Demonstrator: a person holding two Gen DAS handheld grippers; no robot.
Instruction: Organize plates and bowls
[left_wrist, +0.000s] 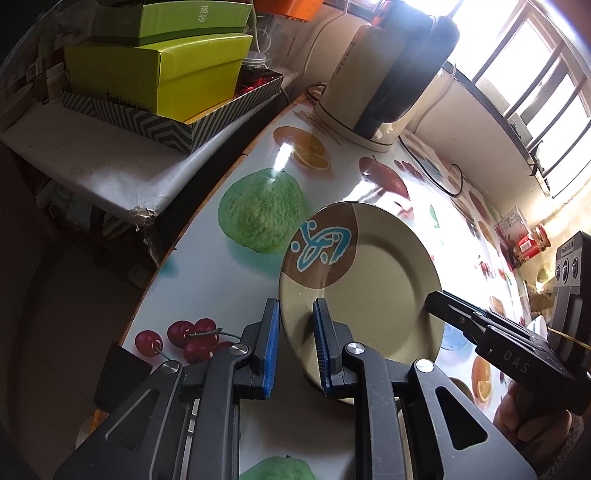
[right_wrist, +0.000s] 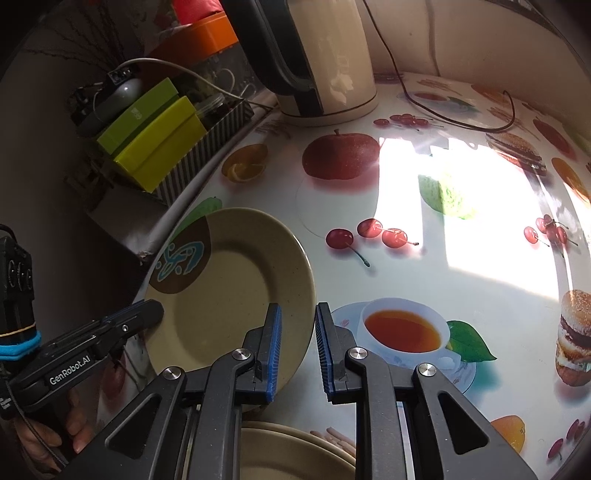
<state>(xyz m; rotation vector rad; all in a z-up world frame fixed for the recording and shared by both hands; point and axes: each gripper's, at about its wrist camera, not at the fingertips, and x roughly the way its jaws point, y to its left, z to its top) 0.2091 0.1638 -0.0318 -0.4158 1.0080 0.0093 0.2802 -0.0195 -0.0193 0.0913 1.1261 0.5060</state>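
Both my claws pinch the beige round ceramic plate (left_wrist: 369, 280): left gripper (left_wrist: 295, 343) at its seven o'clock rim, right gripper (right_wrist: 297, 350) at four. Lift evenly, probably onto the stack (right_wrist: 295, 450) below.

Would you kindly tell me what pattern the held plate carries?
Beige plate with a brown patch bearing a teal swirl; clearest in the left wrist view.

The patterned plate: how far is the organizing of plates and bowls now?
Done: beige stacked plates already lie under the right tongs. In hand: the left tongs and the right tongs each clamp an opposite rim of the patterned plate, held tilted over the table. Left: probably setting it on that stack. No bowls are in view.
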